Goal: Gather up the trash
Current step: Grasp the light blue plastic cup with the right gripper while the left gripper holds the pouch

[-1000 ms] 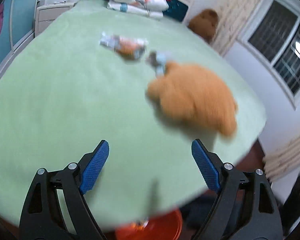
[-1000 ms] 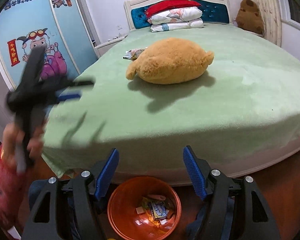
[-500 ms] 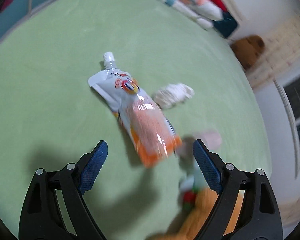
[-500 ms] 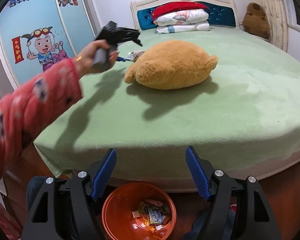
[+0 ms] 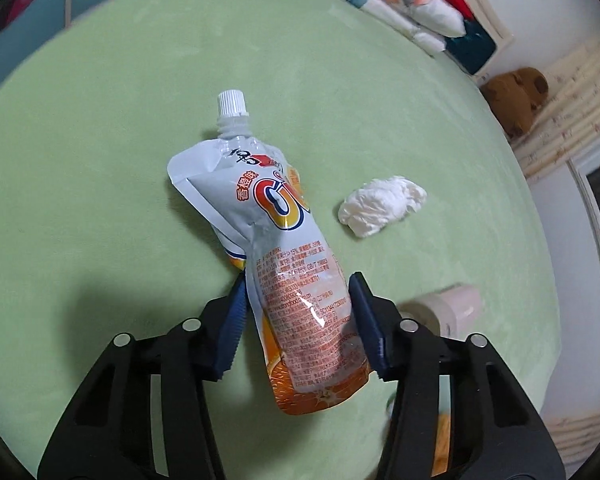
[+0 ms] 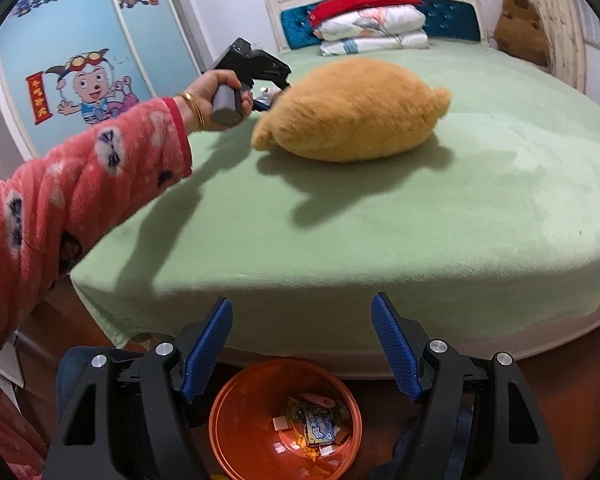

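Note:
An orange-and-white juice pouch [image 5: 284,264] with a white screw cap lies on the green bed [image 5: 100,160]. My left gripper [image 5: 299,284] is closing on the pouch's lower half, and both blue pads touch its sides. A crumpled white tissue [image 5: 382,206] lies just right of the pouch, and a small pale cup [image 5: 448,308] sits beside the right finger. In the right wrist view my right gripper [image 6: 302,312] hangs open and empty above an orange bin [image 6: 220,412] that holds wrappers. The left gripper's tips are hidden there behind a tan plush toy [image 6: 352,112].
The plush toy lies mid-bed between the bed's front edge and the trash. A person's arm in a pink sleeve [image 6: 80,184] reaches across the left of the bed. Stacked pillows [image 6: 372,28] and a brown teddy [image 6: 520,28] are at the headboard.
The left gripper swept across the bed to the pouch, then its jaws came in from wide open onto the pouch's sides. The right gripper stayed over the bin.

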